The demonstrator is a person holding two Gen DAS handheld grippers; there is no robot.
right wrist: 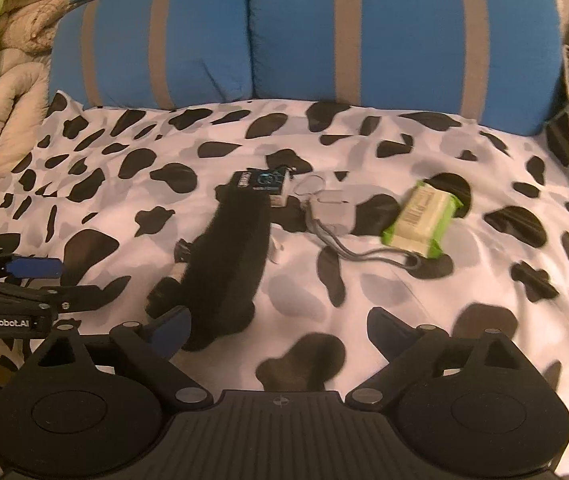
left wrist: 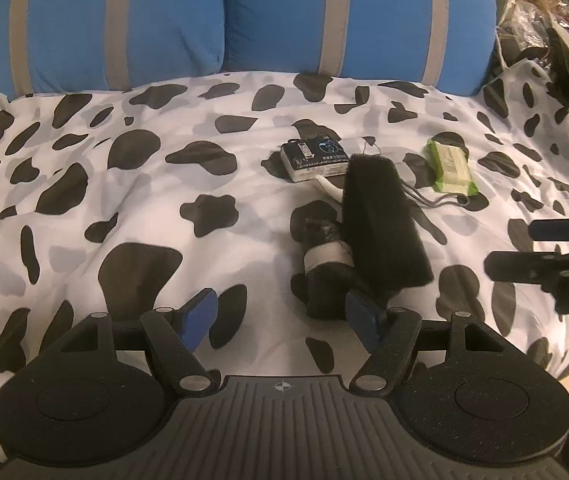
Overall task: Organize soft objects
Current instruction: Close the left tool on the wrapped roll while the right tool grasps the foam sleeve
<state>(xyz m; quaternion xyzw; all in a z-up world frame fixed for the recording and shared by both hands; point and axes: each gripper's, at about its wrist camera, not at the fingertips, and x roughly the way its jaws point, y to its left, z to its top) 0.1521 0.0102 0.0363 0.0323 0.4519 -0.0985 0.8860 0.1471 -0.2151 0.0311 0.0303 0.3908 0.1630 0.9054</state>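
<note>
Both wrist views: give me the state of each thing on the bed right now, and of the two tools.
Black fuzzy roll: lying flat, ungripped.
Black sock bundle: rolled, banded, against the roll.
Black tissue pack: flat, closed.
Green wipes pack: flat, closed.
Grey pouch: flat, cord trailing.
Left tool: open, empty.
Right tool: open, empty.

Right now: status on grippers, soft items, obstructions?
Left gripper open, empty. Right gripper open, empty. Black fuzzy roll untouched on cow-print cover. Tissue packs beside it; nothing blocking.
</note>
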